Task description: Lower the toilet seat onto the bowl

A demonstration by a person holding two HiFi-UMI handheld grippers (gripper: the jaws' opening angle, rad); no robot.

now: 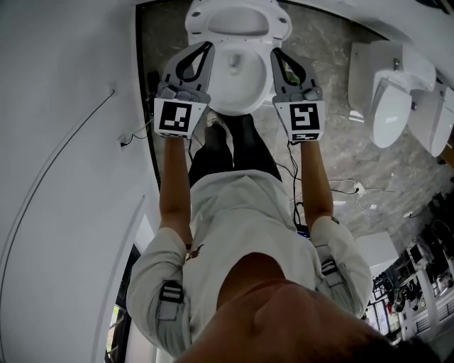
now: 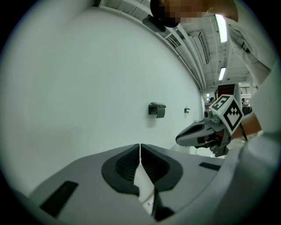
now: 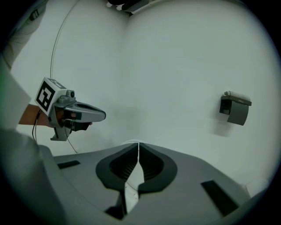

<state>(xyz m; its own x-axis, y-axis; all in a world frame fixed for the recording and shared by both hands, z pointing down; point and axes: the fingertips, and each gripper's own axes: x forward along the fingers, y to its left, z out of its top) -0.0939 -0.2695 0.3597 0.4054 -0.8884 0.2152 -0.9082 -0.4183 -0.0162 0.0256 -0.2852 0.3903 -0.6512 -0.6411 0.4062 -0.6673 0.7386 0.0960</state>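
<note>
The left gripper [image 1: 208,47] and right gripper [image 1: 275,52] both have jaws closed on nothing. The toilet seat [image 1: 202,18] sits between their tips, seemingly tilted above the bowl [image 1: 245,106]. They are probably bracing its sides to ease it down, though contact is unclear.

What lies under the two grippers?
The white toilet bowl lies beneath the left gripper and right gripper, one over each side. Their bodies cover the rim there, so contact is unseen.

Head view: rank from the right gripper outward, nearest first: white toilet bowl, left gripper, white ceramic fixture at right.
1. White toilet bowl, directly left of the right gripper.
2. Left gripper, across the bowl.
3. White ceramic fixture, far right.
</note>
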